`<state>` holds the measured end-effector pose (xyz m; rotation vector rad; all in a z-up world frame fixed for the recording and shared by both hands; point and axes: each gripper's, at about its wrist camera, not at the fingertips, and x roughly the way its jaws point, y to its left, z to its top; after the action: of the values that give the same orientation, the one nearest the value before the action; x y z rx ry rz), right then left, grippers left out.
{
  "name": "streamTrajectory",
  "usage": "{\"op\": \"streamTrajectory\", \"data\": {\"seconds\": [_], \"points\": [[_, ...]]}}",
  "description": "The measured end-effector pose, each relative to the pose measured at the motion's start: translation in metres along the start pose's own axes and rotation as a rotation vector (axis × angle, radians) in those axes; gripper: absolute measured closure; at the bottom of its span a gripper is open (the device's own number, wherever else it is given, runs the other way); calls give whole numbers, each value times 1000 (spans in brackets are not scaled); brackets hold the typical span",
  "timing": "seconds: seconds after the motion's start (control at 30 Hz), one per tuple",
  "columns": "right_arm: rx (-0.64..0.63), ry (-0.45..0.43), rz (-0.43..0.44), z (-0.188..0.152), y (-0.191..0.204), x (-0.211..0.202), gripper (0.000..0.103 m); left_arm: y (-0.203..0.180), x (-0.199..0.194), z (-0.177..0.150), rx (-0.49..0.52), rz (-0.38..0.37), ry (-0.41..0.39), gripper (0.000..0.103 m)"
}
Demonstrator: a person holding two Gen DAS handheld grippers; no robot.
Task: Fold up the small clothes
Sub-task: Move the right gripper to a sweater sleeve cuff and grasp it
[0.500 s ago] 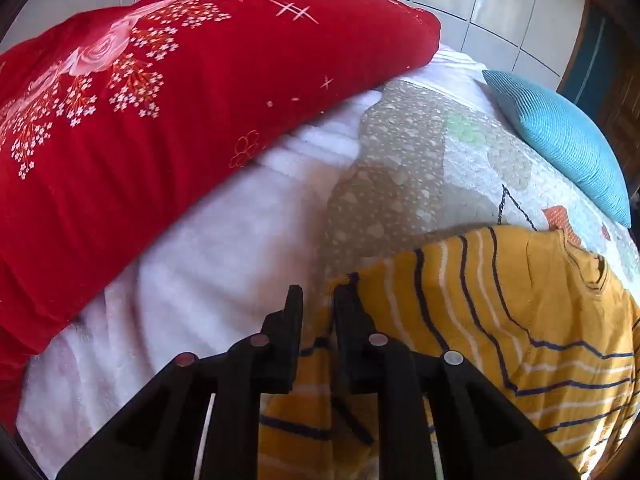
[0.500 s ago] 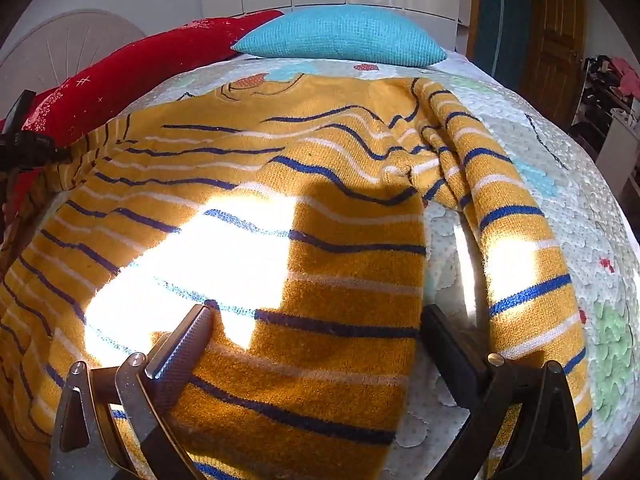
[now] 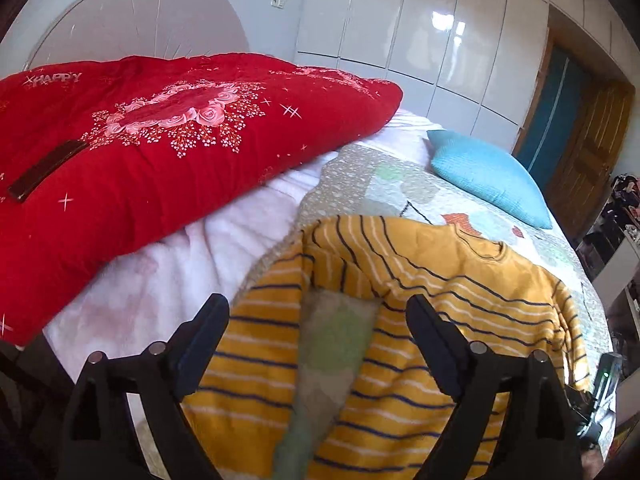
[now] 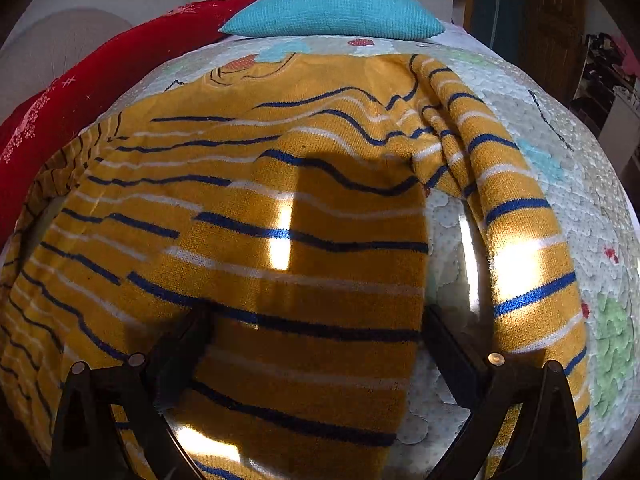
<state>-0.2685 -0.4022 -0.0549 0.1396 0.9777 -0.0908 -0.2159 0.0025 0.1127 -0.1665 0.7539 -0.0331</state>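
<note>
Sweater [image 4: 256,208]: yellow, striped, spread flat on quilt [image 4: 568,168], collar toward blue pillow [image 4: 336,16].
Left gripper [image 3: 316,312]: jaws apart, empty, over left sleeve [image 3: 256,344].
Right gripper [image 4: 316,328]: jaws apart, straddling hem.
Key relation: sleeve runs lengthwise between left jaws; left nearer.

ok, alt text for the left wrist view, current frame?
The left gripper, fingers spread open and holding nothing, hovers over a yellow knitted sweater with navy and white stripes lying on a pastel patterned quilt. A red floral quilt is bunched on the left, and a turquoise knitted cushion lies at the far right.
</note>
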Motion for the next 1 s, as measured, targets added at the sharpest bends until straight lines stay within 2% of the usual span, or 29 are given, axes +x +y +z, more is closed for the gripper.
{"op": "streamTrajectory", "data": {"seconds": [0.07,0.1,0.13,0.17,0.2,0.27,0.37,0.43,0.5,0.53,0.63,0.73,0.8,0.87,0.9,0.97,1.0], "points": [[-2,-7,2,-4,1,-5,1,-15,-12,-13,-5,-26,27,12],[4,-21,19,-5,-1,-12,14,-26,-19,-19,-4,-46,61,12],[24,-32,45,-7,-6,-25,33,-30,-22,-30,-5,-78,69,11],[53,-64,83,-11,-13,-42,39,-40,-26,-41,3,-93,84,12],[85,-118,125,-18,-23,-62,40,-49,-27,-52,30,-101,90,12],[122,-178,127,-27,-44,-100,40,-62,-30,-65,70,-128,107,11],[160,-206,13,-51,-87,-134,35,-71,-35,-73,83,-178,121,12],[180,-177,-66,-67,-113,-140,33,-77,-31,-80,95,-198,134,12],[207,-123,-91,-83,-134,-141,33,-82,-26,-87,96,-221,161,12],[227,-104,-73,-90,-141,-139,33,-85,-24,-91,100,-228,169,12],[212,-118,-56,-113,-136,-144,30,-93,-20,-101,118,-240,184,12],[174,-115,-22,-124,-111,-148,20,-97,-25,-105,143,-235,168,12],[115,-97,-20,-129,-95,-143,20,-100,-28,-108,163,-226,161,12],[28,-41,-85,-135,-77,-132,71,-99,-29,-109,175,-215,163,12],[-2,-24,-118,-135,-74,-128,90,-97,-29,-109,176,-214,163,12],[55,-51,-67,-129,-90,-137,96,-92,-28,-110,171,-211,160,12],[101,-75,-83,-123,-104,-145,96,-90,-29,-110,165,-212,153,12]]}}
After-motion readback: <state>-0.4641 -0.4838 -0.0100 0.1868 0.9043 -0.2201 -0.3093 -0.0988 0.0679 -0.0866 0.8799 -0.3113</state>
